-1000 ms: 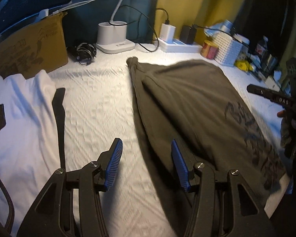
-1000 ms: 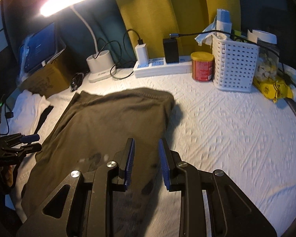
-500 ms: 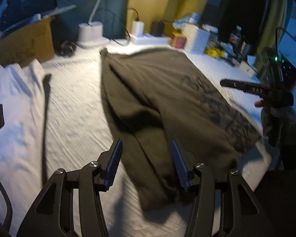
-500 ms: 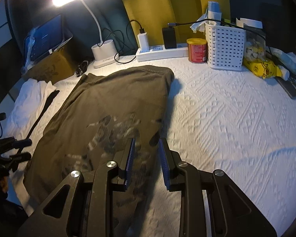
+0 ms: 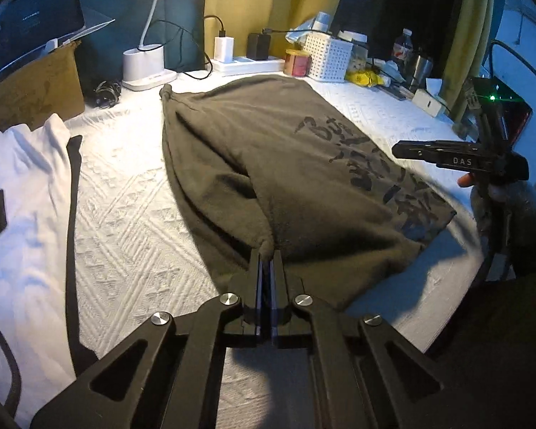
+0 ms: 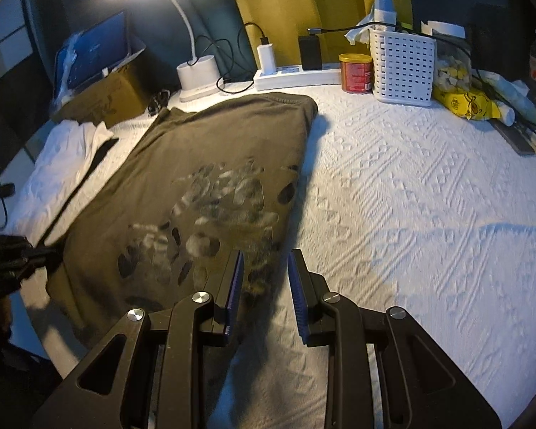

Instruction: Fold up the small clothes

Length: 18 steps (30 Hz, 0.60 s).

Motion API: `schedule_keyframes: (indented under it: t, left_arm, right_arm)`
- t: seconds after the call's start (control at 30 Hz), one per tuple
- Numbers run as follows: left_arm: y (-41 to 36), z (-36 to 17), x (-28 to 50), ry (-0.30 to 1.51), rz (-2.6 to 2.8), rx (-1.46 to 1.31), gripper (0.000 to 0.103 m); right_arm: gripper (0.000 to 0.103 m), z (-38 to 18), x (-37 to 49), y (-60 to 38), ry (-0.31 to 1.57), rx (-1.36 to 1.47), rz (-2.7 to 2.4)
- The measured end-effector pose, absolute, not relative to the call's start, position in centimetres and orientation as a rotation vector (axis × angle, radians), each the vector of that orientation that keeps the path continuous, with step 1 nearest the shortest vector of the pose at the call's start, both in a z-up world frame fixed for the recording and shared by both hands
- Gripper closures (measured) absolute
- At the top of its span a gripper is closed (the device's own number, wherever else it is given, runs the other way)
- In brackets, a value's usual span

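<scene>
One tool, left tool, newly clamped on olive shirt.

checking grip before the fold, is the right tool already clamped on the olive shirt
No, in the right wrist view the right tool stands open above the olive shirt, with its edge visible in the gap between the fingers.

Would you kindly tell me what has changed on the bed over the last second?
The left gripper has just closed its jaws and now pinches the near edge of the olive shirt, which it only straddled before. The right gripper has drawn back toward the shirt's near right corner, jaws apart, holding nothing. The white garment, lamp base and basket stayed put.
</scene>
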<state>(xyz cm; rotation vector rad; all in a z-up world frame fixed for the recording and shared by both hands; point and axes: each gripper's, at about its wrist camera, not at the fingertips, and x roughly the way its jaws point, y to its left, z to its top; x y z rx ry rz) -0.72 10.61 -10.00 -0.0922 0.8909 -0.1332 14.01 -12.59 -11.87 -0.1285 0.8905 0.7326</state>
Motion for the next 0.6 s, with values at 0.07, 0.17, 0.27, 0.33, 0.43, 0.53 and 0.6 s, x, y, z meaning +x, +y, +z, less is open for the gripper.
schedule_keyframes:
  t: [0.07,0.17,0.27,0.33,0.43,0.53,0.6]
  left_arm:
    - [11.1,-10.1,-1.0,0.897,-0.123,-0.101,0.102]
    - [11.7,-10.3,-1.4,0.915,-0.108,-0.118,0.102]
    - [12.2,-9.7,-2.0,0.899,-0.091,-0.146,0.101]
    - [12.1,-9.2,-2.2,0.884,-0.074,-0.151,0.1]
    - [11.7,-8.4,-2.2,0.855,-0.05,-0.148,0.093]
    - [11.3,-8.1,-2.2,0.827,-0.069,-0.161,0.058]
    - [11.2,-8.0,-2.3,0.809,-0.09,-0.182,0.048]
  right_arm:
    - [0.075,-11.9,13.4,-12.6,0.892,-0.136,0.739]
    - [0.075,-12.3,12.5,-12.4,0.901,-0.155,0.746]
    - [0.075,-12.9,11.6,-12.2,0.917,-0.166,0.758]
    - [0.074,-13.3,11.1,-12.1,0.921,-0.174,0.753]
    - [0.043,-13.4,10.3,-12.0,0.924,-0.166,0.772]
    - [0.038,-13.4,9.4,-11.9,0.906,-0.192,0.759]
    - [0.038,-13.5,9.1,-12.2,0.905,-0.181,0.751]
